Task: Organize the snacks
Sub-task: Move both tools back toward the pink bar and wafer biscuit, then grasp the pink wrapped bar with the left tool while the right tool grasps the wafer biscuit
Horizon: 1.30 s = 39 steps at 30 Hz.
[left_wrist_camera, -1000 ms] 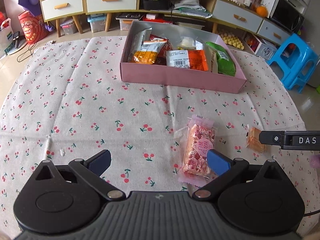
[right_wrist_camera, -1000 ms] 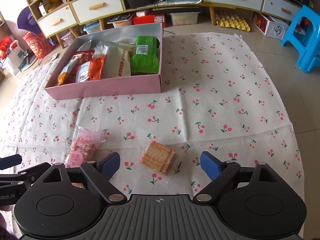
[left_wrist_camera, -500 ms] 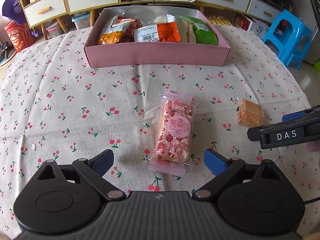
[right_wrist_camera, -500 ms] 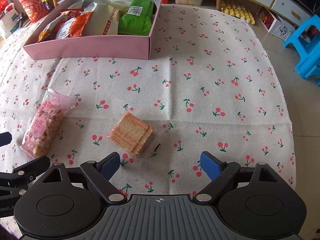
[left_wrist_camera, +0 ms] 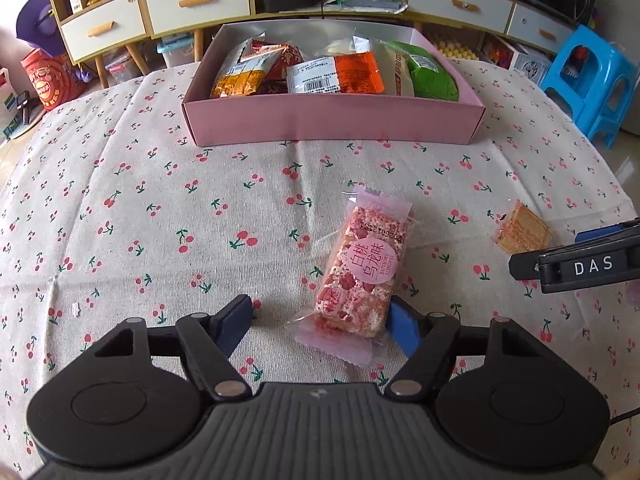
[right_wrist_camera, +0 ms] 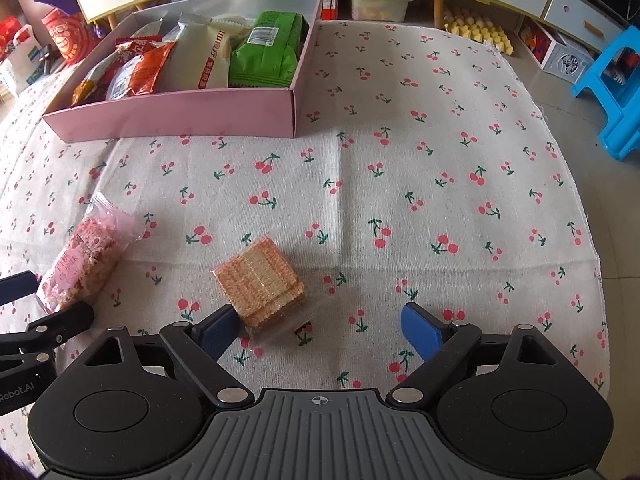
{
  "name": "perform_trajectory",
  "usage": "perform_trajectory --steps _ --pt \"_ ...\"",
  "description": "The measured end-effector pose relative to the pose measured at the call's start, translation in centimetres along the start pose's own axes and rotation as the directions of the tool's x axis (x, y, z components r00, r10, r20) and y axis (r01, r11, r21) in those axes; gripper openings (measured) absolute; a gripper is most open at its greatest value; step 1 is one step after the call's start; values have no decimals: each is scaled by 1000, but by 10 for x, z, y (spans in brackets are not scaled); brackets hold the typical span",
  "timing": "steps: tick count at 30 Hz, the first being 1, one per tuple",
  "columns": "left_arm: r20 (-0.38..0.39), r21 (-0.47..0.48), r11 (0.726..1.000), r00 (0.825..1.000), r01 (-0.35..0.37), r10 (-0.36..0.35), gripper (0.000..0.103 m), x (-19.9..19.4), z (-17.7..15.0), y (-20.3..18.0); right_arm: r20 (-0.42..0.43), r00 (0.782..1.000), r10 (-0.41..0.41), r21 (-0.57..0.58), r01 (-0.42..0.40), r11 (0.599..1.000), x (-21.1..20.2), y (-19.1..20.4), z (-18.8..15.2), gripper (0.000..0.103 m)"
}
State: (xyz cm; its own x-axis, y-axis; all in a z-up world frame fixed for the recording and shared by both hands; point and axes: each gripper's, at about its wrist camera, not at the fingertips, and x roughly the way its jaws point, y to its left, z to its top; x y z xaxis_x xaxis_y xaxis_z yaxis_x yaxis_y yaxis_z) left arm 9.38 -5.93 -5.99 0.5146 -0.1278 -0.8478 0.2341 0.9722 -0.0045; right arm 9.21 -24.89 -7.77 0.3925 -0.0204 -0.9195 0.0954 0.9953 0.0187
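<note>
We hold our left gripper [left_wrist_camera: 322,318] low over the cherry-print cloth [left_wrist_camera: 160,208], its blue-padded fingers spread wide. The pink-wrapped strawberry crisp bar with a round pink label [left_wrist_camera: 362,270] lies flat on the cloth between them, its near end just beside the right pad [left_wrist_camera: 402,326] and well apart from the left one; whether that pad touches the wrapper we cannot tell.

Our right gripper [right_wrist_camera: 320,326] is also spread wide, low over the cloth toward its right edge. The small clear-wrapped stack of golden wafer biscuits [right_wrist_camera: 260,280] lies between the fingers, close against the left pad [right_wrist_camera: 216,332] and far from the right pad.

The bar and the wafer stack lie near each other in the near half of the cloth. Toward the far edge sits the shallow pink cardboard box [left_wrist_camera: 332,120], holding a green packet [right_wrist_camera: 270,50], a cream packet [right_wrist_camera: 204,58], an orange-and-white packet [left_wrist_camera: 336,74] and yellow and red packets [left_wrist_camera: 256,70] side by side.
</note>
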Motion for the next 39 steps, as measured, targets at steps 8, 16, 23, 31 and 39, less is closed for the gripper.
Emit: perform_trajectory --steps 8,16,23,31,39 --pt "14 -45 999 1000 15 -15 50 -3 1 11 28 999 -20 -7 20 1000 -1 6 0 87" --pt "10 -80 996 999 37 -37 49 -5 2 18 48 999 -16 -29 17 999 -4 15 1 74" --pt "7 -102 994 999 49 -49 49 -6 3 23 50 999 4 -40 -2 999 -7 23 2 55" --pt "7 -121 991 998 63 -62 48 -6 6 25 27 999 37 8 -37 999 -9 21 4 49" --pt "19 -144 985 995 98 -96 47 -11 10 31 -5 985 171 177 -168 970 -11 7 8 45"
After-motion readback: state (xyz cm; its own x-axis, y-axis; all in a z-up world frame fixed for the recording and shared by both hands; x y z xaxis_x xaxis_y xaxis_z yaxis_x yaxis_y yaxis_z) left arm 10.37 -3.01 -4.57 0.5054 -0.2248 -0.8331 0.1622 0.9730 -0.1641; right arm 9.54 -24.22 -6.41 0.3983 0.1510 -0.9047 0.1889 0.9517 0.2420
